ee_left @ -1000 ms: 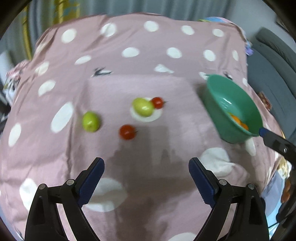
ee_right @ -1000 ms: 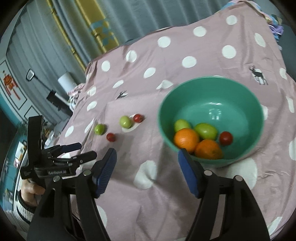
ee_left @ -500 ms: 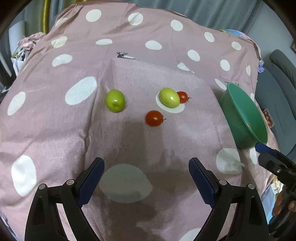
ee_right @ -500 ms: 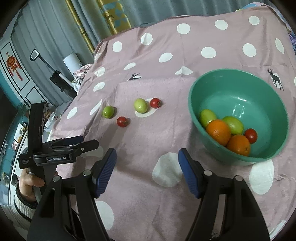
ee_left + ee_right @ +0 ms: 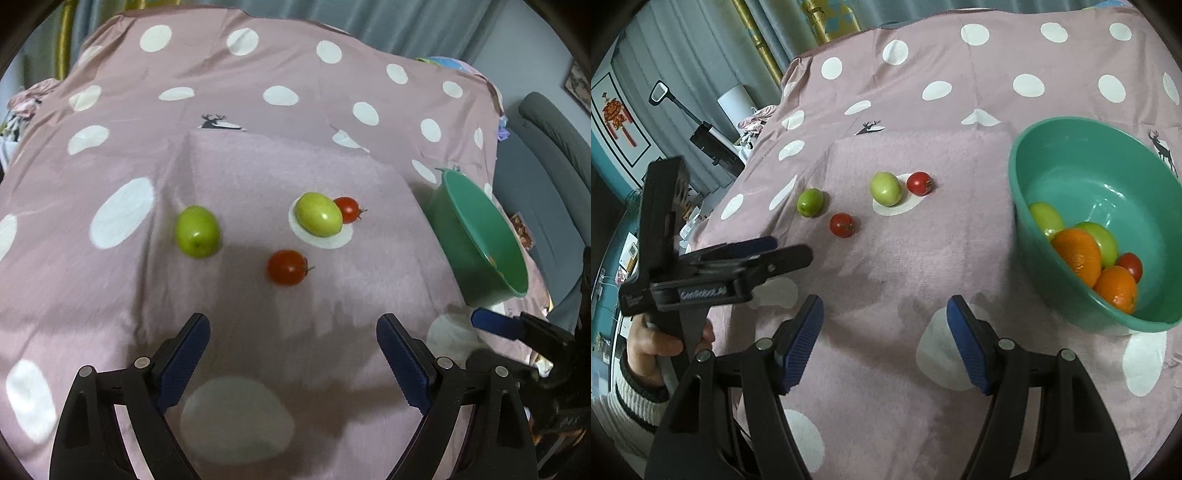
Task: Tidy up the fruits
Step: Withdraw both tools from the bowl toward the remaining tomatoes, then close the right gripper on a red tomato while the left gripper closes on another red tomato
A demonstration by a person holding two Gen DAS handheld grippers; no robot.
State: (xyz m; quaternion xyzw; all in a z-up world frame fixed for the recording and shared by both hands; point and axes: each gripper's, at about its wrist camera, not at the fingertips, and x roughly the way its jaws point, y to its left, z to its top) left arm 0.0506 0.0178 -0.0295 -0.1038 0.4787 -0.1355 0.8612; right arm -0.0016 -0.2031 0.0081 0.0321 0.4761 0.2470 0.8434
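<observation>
We find four loose fruits mid-frame on the pink polka-dot cloth [image 5: 258, 166]: a green oval fruit [image 5: 197, 231] at left, a yellow-green oval fruit [image 5: 319, 214] lying long axis toward lower right, touching a small red tomato [image 5: 347, 209], and a second red tomato [image 5: 287, 267] below, stems pointing right. The teal plastic bowl [image 5: 1071, 147] at right holds oranges, green fruits, a tomato. Grey curtains behind. Left gripper [image 5: 293, 354] spread wide, empty; right gripper [image 5: 884, 339] parted, empty.
</observation>
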